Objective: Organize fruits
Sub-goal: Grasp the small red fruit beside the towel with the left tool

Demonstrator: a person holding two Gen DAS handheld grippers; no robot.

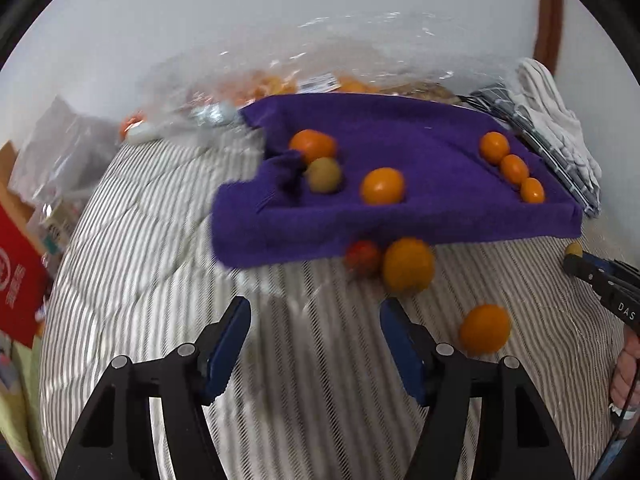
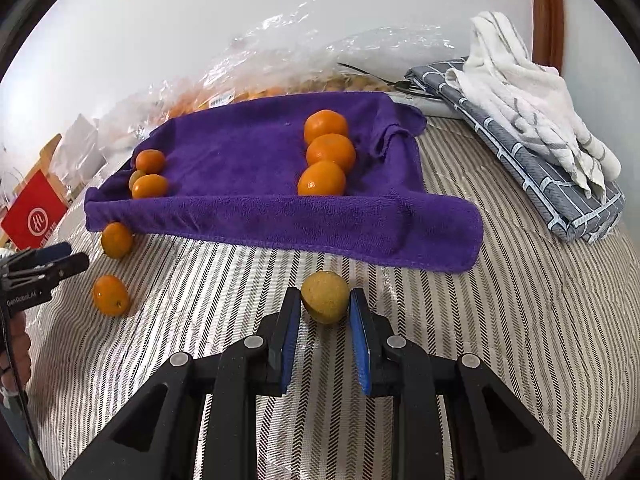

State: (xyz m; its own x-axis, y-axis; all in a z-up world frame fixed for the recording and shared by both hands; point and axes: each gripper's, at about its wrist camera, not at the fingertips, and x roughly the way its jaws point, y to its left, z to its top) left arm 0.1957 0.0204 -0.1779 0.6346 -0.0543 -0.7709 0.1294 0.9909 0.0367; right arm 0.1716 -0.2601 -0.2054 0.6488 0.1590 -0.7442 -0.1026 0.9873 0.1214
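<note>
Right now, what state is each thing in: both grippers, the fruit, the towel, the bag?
Left gripper: open, empty, above the striped cloth.
Right gripper: shut on the yellow-green fruit.
Purple towel: spread out, edges raised.
Three oranges: lined up on the towel's right side.
Loose oranges: lying on the striped cloth, off the towel.
Clear plastic bag: crumpled behind the towel, fruit inside.

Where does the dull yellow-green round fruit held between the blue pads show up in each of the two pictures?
Left wrist view: the yellow-green fruit peeks in at the far right edge, at the tip of the right gripper.
Right wrist view: it sits low in the centre, clamped between that gripper's blue pads.
Shared landmark: the purple towel with orange fruits on it, just beyond the fruit.
</note>
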